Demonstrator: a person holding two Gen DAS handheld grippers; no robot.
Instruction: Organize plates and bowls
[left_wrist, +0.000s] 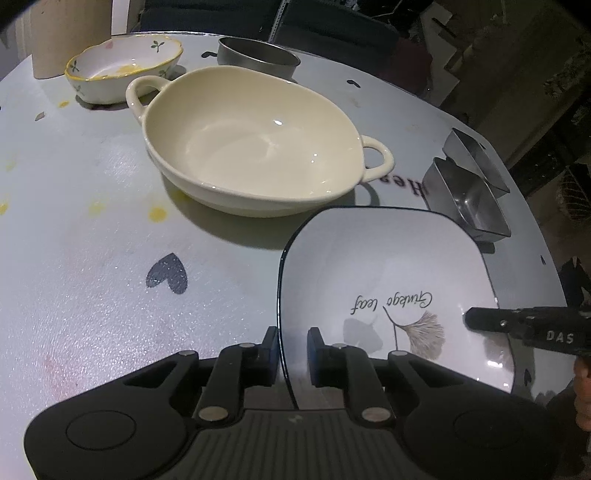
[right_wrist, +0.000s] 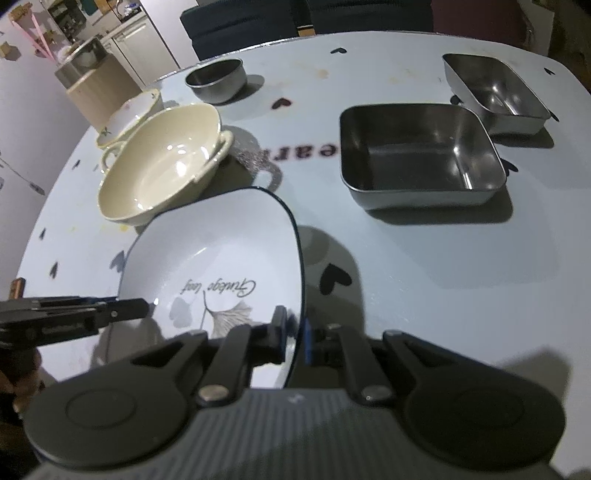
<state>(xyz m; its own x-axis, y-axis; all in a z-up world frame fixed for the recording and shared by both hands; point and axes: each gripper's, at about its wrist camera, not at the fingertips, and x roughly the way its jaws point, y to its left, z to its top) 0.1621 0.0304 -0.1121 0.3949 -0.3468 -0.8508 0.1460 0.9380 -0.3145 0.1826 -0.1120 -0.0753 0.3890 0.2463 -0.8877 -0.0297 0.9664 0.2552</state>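
Gripping square plate (left_wrist: 388, 273), both tools.

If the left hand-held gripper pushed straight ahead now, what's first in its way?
Probably the cream two-handled dish, beyond the square plate that the left hand-held gripper clamps by its rim; depth is unclear.

Dim room, heart-print table (right_wrist: 424, 258)
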